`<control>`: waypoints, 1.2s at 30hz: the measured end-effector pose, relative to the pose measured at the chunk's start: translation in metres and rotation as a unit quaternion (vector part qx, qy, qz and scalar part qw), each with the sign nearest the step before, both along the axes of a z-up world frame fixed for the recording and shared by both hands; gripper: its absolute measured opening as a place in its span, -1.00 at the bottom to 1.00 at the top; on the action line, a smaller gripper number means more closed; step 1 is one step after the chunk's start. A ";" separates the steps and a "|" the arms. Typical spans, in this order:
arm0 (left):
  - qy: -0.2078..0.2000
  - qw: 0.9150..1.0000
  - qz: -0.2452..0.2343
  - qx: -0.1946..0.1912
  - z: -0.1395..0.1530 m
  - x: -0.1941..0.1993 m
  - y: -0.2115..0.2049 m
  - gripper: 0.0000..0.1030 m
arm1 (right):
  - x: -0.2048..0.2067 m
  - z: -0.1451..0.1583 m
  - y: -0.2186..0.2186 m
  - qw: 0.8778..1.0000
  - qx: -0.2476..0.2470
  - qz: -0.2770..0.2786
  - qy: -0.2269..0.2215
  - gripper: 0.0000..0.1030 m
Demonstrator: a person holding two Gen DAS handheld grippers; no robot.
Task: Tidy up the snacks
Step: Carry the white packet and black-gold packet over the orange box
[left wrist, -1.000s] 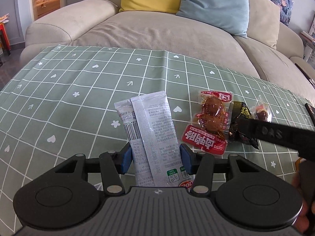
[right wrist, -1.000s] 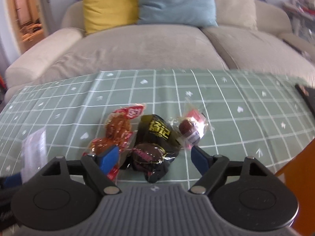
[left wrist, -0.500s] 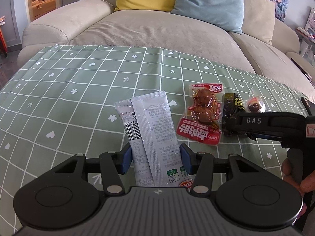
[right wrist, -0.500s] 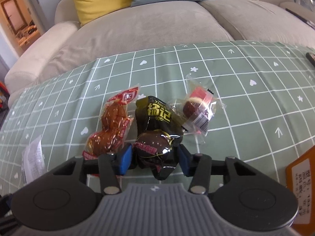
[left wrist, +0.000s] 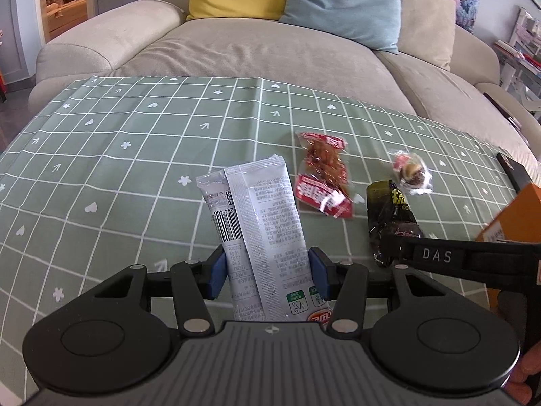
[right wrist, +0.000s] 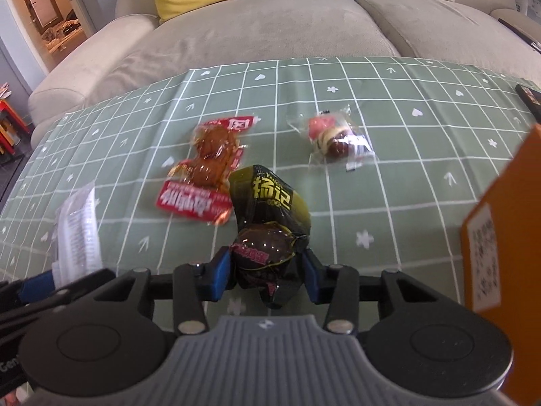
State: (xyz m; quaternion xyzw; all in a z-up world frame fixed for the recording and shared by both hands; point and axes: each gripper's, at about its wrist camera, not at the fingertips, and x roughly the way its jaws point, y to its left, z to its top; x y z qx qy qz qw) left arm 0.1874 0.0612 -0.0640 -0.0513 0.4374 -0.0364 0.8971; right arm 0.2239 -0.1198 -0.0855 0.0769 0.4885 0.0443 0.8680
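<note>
Both tongs were loaded. My left tongs (left wrist: 267, 272) were clamped on the white packet (left wrist: 258, 223), which stood up between the blue pads with its top end free at twelve o'clock. My right tongs (right wrist: 267, 272) had just been closing, and the dark packet (right wrist: 267, 226) sat between the pads, pinched at its bulging lower end, the printed top pointing to twelve o'clock.

On the green checked counter (left wrist: 135, 155), the red packet (right wrist: 206, 172) lay at about ten o'clock from the dark one, just beside it. The clear-wrapped sweet (right wrist: 334, 140) lay apart at one o'clock. An orange box (right wrist: 503, 223) stood at three o'clock, at the counter's right edge.

I judged this the pick-up step, with two snacks gripped and two not yet collected. Next, I reckoned, both packets needed carrying to the box, if that was their place. The slippery wrappers called for a steady squeeze.
</note>
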 end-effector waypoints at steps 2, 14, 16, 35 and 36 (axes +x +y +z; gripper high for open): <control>0.001 1.000 -0.005 -0.001 0.003 -0.007 -0.003 0.12 | -0.010 0.005 -0.001 1.000 0.005 0.002 0.003 -0.19; -0.010 0.999 -0.030 -0.002 0.030 -0.047 -0.021 0.11 | -0.081 0.050 -0.010 0.999 0.003 0.037 -0.015 -0.19; -0.014 0.999 -0.035 -0.002 0.036 -0.054 -0.025 0.11 | -0.092 0.060 -0.013 0.999 -0.004 0.043 -0.024 -0.19; -0.066 0.991 -0.119 -0.002 0.096 -0.090 -0.102 0.11 | -0.164 0.138 -0.098 0.993 -0.017 0.014 -0.118 -0.19; -0.067 0.990 -0.127 -0.004 0.098 -0.090 -0.108 0.11 | -0.165 0.139 -0.103 0.993 -0.020 0.010 -0.120 -0.19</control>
